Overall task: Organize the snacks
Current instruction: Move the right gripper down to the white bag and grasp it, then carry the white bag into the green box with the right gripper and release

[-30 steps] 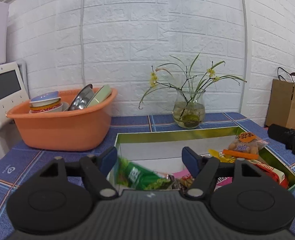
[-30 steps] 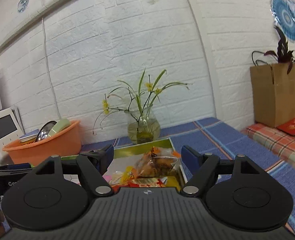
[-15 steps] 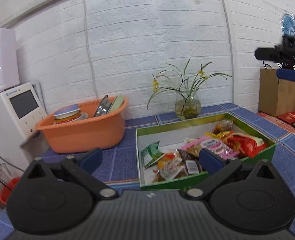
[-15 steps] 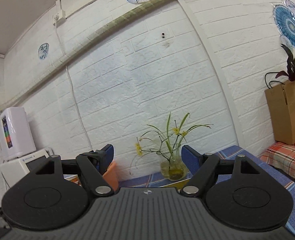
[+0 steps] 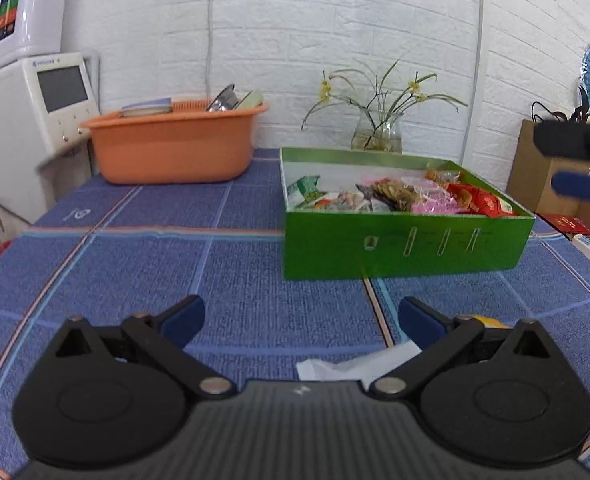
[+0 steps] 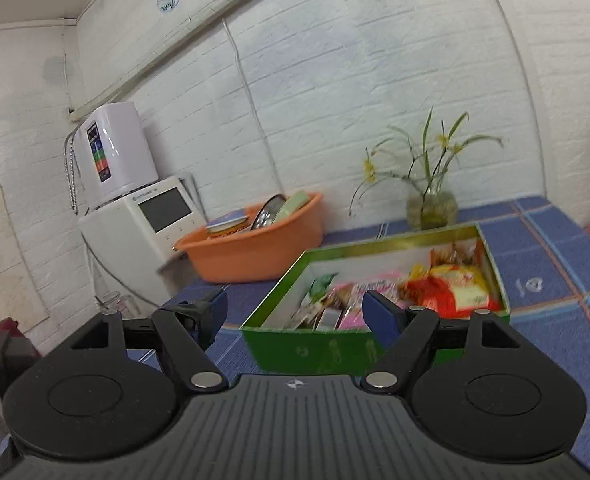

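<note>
With the green box [image 5: 407,248] of snacks [image 5: 395,196] well ahead on the blue surface [image 5: 231,280], the left claw [image 5: 301,320], spread wide and empty, should lower squarely over the white packet [image 5: 359,364] beneath it before clenching.

No legible text or labels.

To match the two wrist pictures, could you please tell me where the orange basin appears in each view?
Left wrist: the orange basin sits left of centre, at the far edge of the table, left of the green snack box.
Right wrist: the orange basin is mid-frame, left of and behind the green snack box.
Shared landmark: the glass vase of yellow flowers against the brick wall.
</note>
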`<action>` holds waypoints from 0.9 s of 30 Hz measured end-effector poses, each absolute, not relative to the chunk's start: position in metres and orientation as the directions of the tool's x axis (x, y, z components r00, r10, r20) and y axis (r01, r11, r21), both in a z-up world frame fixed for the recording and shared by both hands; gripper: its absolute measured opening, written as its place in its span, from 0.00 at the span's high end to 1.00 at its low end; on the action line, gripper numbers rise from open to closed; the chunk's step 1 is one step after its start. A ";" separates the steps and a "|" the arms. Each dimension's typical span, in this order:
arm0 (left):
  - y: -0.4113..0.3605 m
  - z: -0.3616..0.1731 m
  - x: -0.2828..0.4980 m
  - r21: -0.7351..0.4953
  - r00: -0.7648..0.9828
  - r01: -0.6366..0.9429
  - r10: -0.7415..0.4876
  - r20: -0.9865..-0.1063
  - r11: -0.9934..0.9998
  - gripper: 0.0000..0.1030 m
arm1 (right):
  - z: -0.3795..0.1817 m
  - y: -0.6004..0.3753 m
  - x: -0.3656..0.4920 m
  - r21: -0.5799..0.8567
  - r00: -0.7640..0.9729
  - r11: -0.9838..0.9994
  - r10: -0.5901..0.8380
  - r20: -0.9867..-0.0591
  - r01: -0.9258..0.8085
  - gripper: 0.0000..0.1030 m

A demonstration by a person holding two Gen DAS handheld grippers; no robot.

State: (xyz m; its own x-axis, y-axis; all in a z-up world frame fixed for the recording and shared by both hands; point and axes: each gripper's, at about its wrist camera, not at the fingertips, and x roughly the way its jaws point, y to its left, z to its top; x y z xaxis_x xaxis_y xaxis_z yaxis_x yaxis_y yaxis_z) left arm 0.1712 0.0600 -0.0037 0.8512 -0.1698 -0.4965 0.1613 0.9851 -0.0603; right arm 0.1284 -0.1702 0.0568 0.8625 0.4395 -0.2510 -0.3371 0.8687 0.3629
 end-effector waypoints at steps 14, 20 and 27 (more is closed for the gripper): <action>0.053 -0.026 0.152 -0.139 0.750 0.297 -0.321 -0.579 0.945 0.00 | -0.004 -0.152 0.156 0.629 0.652 0.755 0.573 -0.496 -0.185 0.00; 0.056 -0.038 0.160 -0.234 0.716 0.326 -0.401 -0.571 0.916 0.00 | -0.006 -0.129 0.178 0.532 0.611 0.815 0.547 -0.573 -0.231 0.21; 0.058 -0.037 0.159 -0.296 0.717 0.331 -0.443 -0.538 0.896 0.38 | -0.009 -0.135 0.176 0.469 0.605 0.836 0.536 -0.588 -0.284 0.66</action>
